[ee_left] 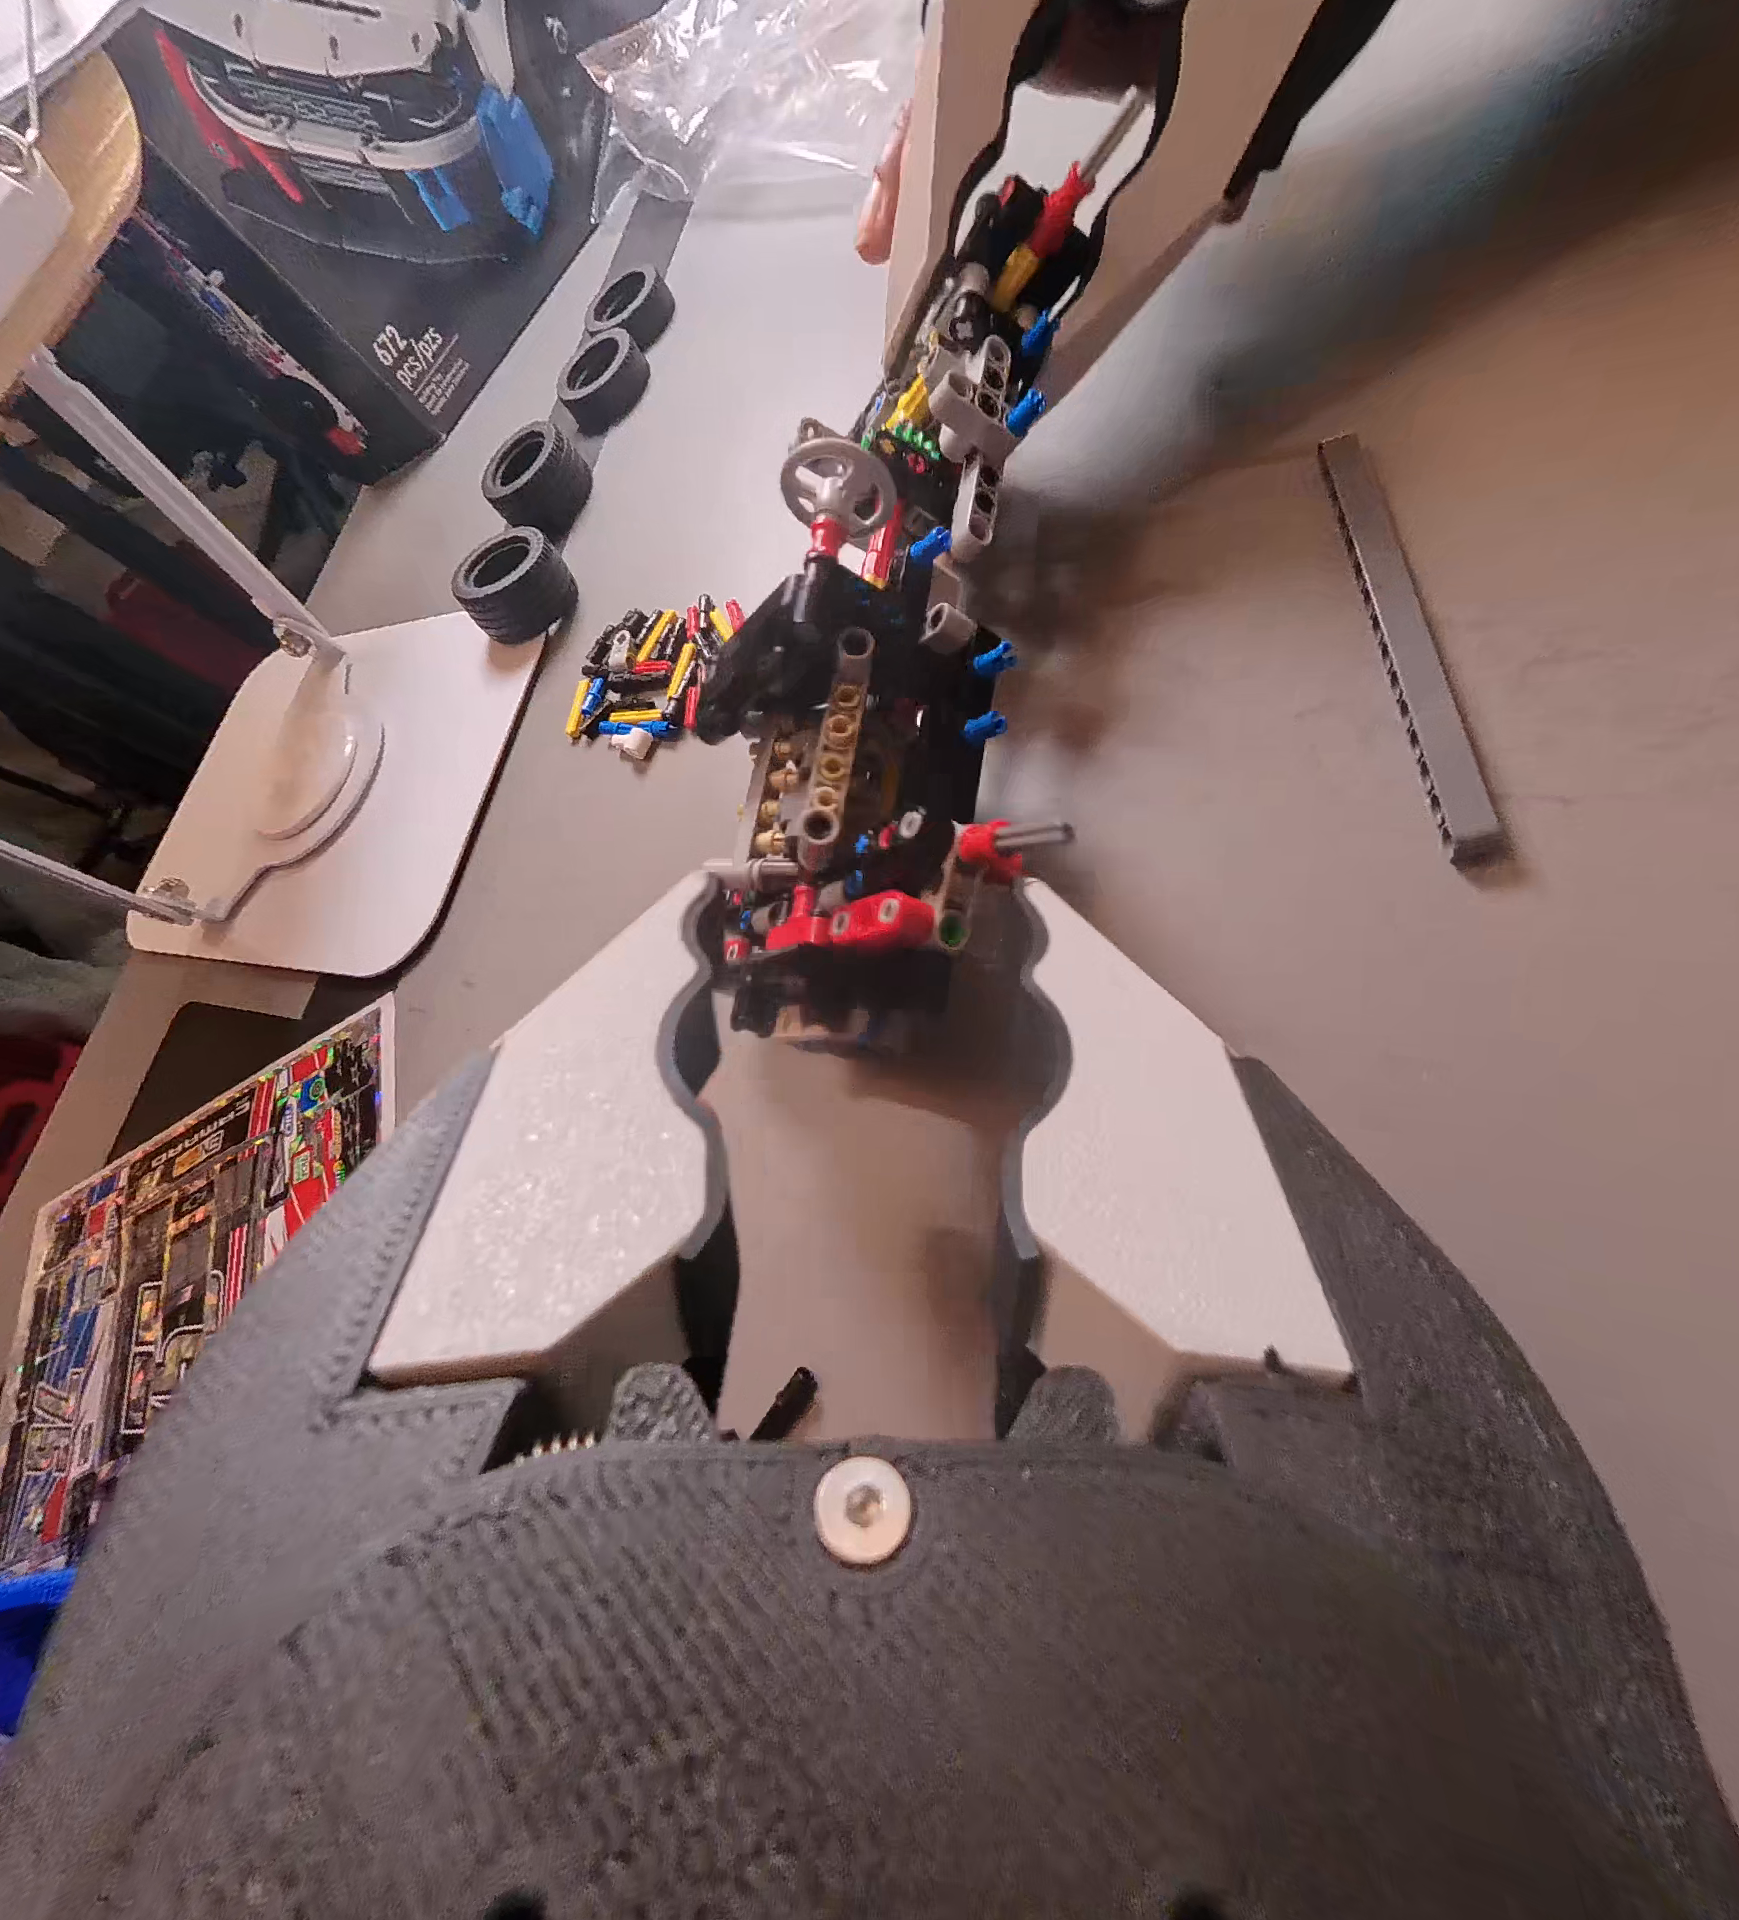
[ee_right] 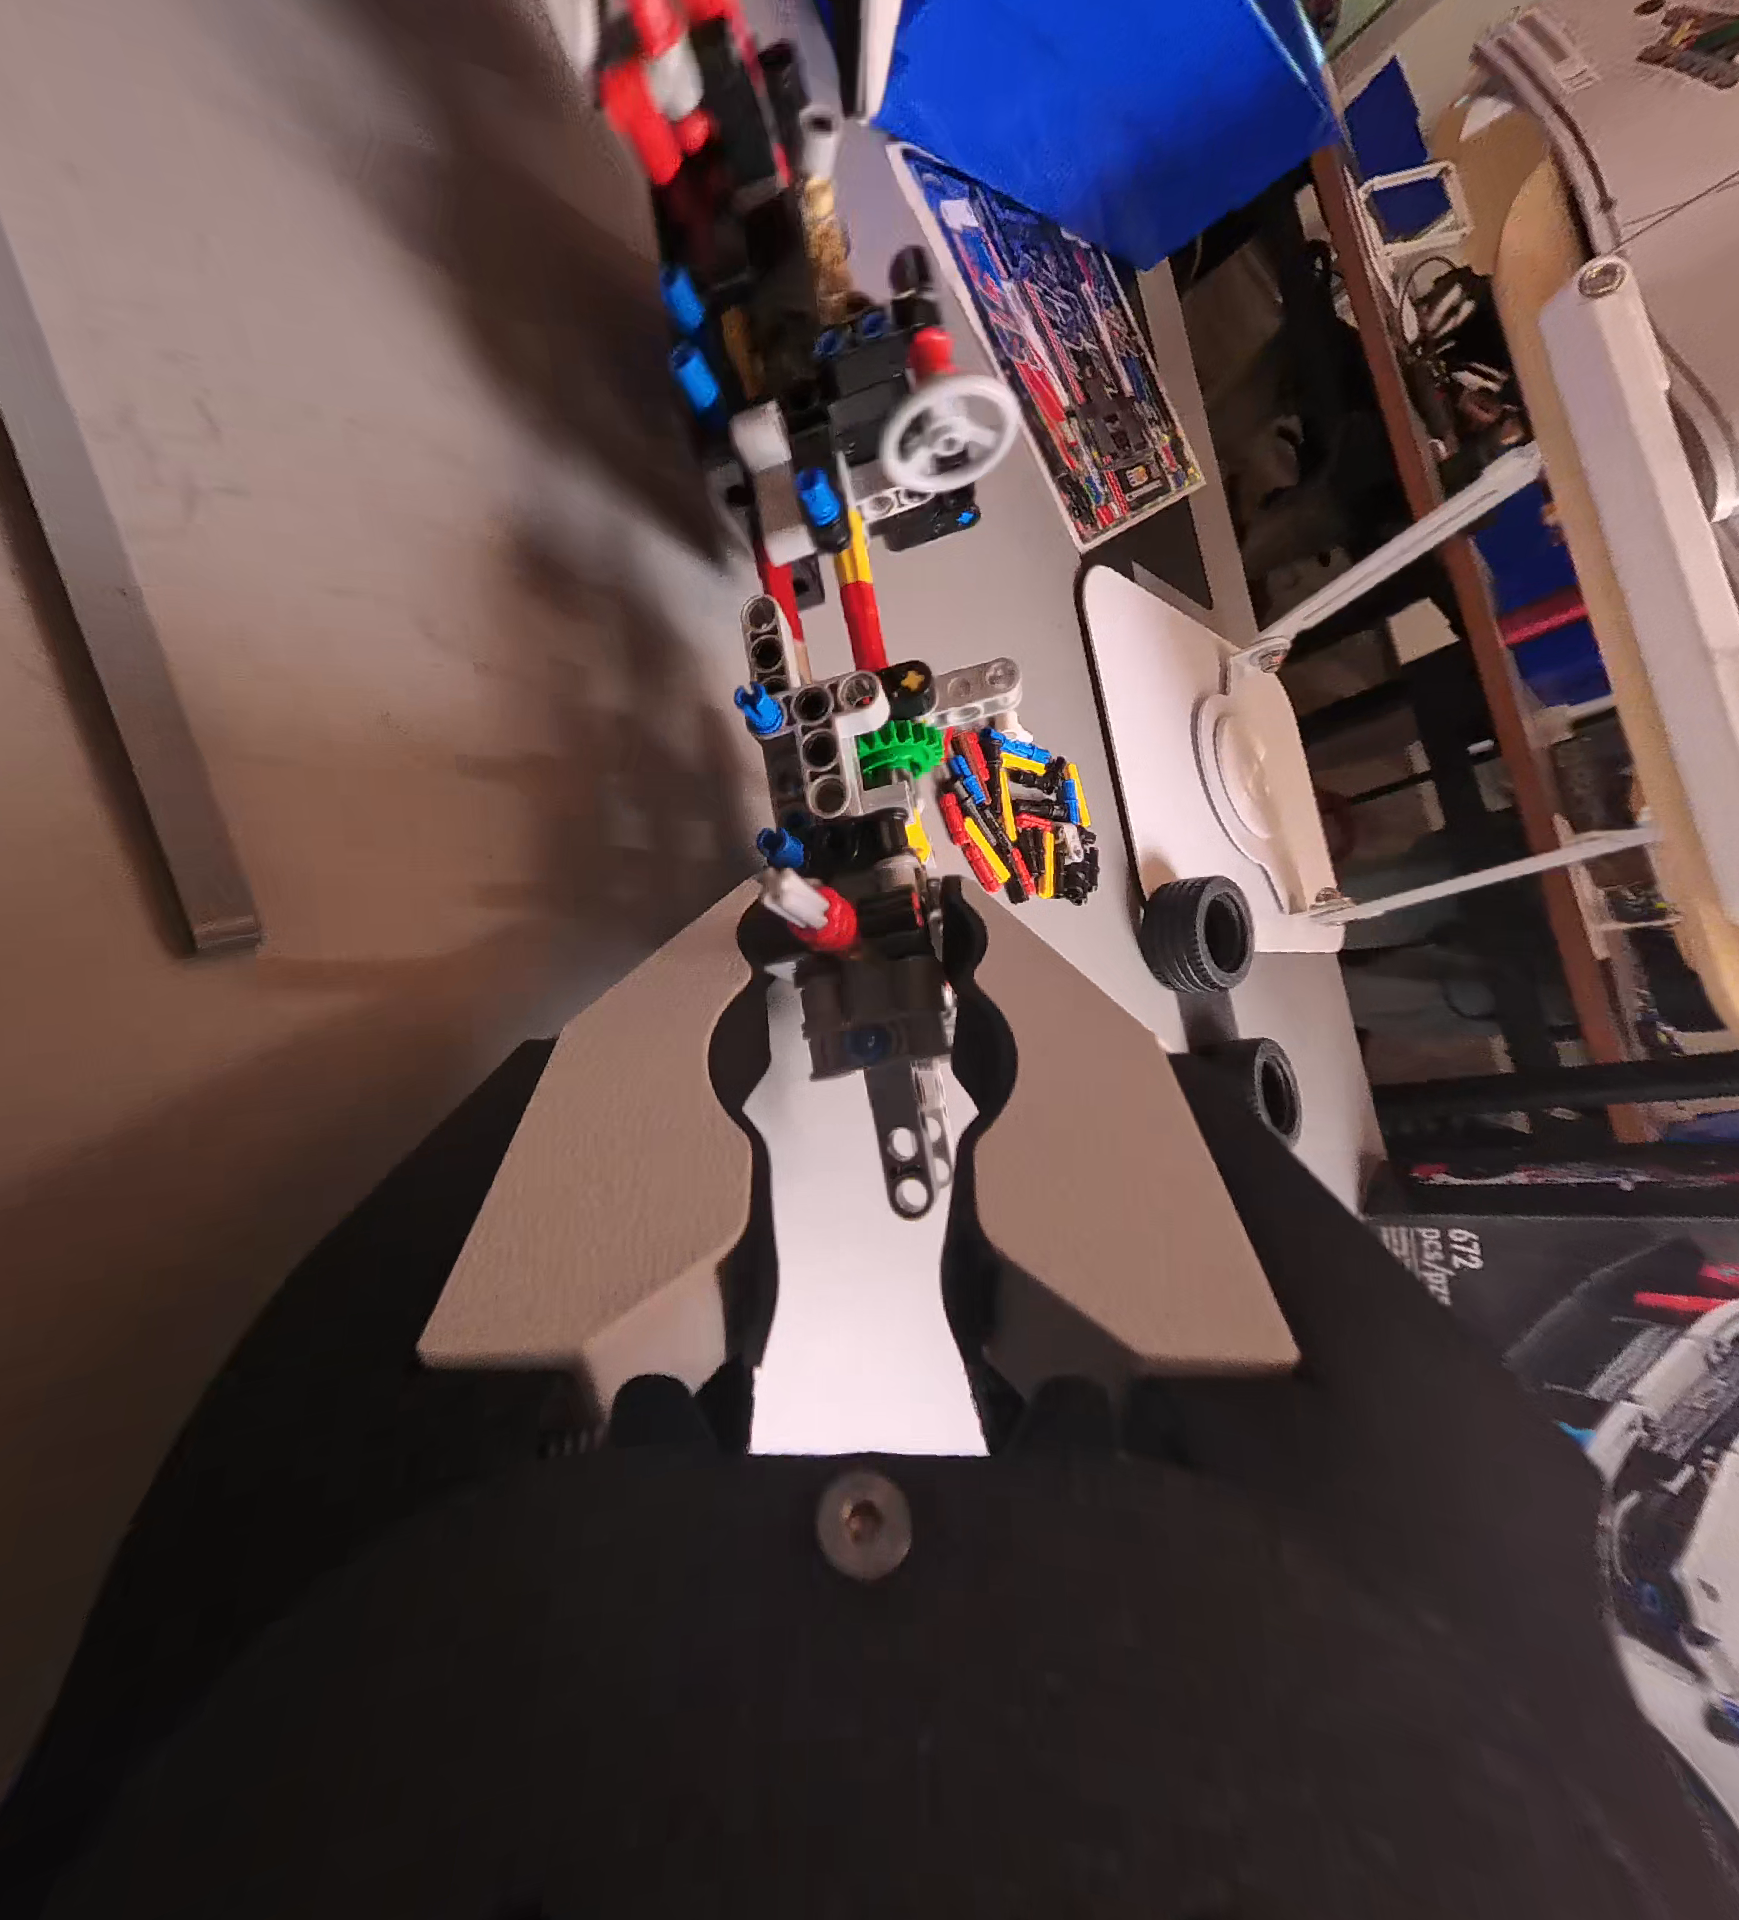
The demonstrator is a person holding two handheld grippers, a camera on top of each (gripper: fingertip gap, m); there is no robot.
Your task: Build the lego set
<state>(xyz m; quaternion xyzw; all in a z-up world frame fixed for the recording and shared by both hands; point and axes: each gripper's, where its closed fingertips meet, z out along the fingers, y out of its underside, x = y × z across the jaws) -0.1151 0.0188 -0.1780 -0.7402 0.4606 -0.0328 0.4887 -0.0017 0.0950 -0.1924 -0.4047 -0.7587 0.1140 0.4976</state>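
Observation:
A long partly built lego chassis [ee_left: 865,686], black with grey, red, yellow and blue parts and a grey steering wheel [ee_left: 836,484], is held between both grippers above the table. My left gripper [ee_left: 865,935] is shut on its near end with the red parts. My right gripper [ee_right: 860,935] is shut on the other end, a black block [ee_right: 870,1013]; it also shows at the top of the left wrist view [ee_left: 1036,208]. The chassis shows in the right wrist view [ee_right: 844,582] with a green gear [ee_right: 894,750]. A pile of small loose pins [ee_left: 641,675] lies beside it.
Several black tyres [ee_left: 532,520] lie in a row by the white lamp base [ee_left: 345,790]. The set's box [ee_left: 325,239] stands behind them. A sticker sheet [ee_left: 179,1268] lies at the table edge. A grey bar [ee_left: 1410,655] is on the wall. A blue bag [ee_right: 1104,104] sits beyond. Tip to tip, the grippers are about 15 cm apart.

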